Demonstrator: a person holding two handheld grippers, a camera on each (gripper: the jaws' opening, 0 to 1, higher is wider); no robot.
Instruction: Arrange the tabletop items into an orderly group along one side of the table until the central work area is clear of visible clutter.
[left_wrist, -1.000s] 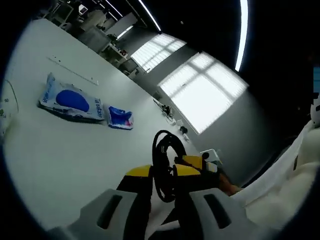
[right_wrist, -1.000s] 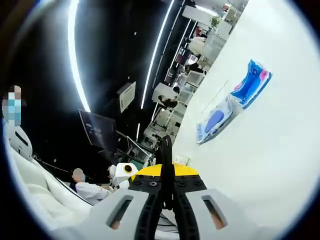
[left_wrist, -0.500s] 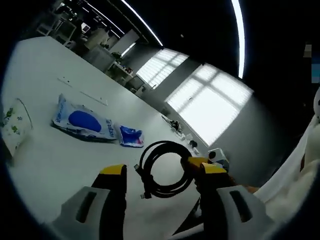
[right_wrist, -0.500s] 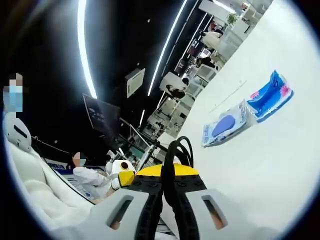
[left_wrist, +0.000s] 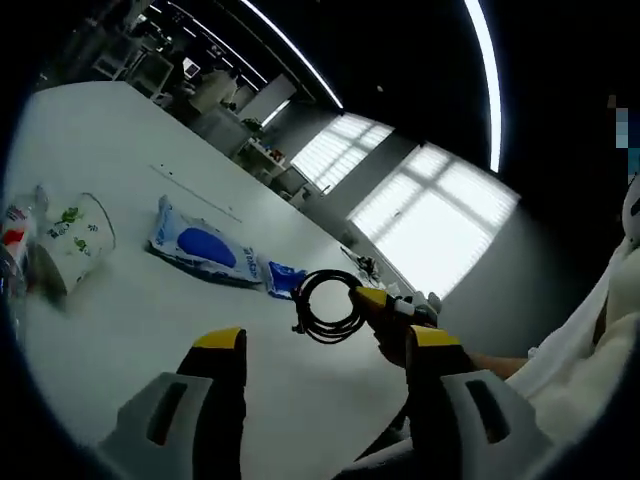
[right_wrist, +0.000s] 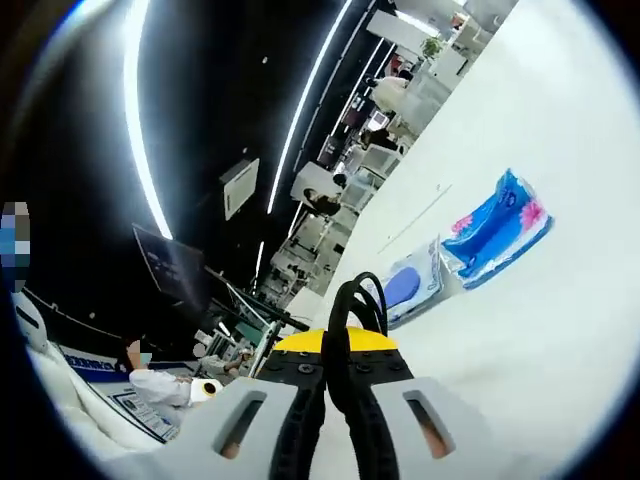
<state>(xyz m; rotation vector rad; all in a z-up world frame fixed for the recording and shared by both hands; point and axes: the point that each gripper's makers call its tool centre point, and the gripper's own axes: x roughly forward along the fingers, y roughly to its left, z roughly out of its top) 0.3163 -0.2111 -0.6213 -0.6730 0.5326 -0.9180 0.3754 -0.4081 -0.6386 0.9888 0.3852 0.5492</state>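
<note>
Cable step in hand. My right claw is clamped on the cable, a black coil standing up from between the closed jaws. In the left gripper view the same coil hangs in the air above the bench, gripped by the right claw coming in from the right. My left claw stands wide apart with nothing between the jaws.

Placed goods lie across the bench: blue-white pack, small blue pack just beside it, and nearer me a clear bag with green print.

Judgement: next move is to carry the cable to that row and set it down at its end, beside the small blue pack, and release without the coil springing loose.

Hard to make out: something with a red mark at the far left edge, cut off. Print on the packs is unreadable. I cannot tell whether the coil is tied.
</note>
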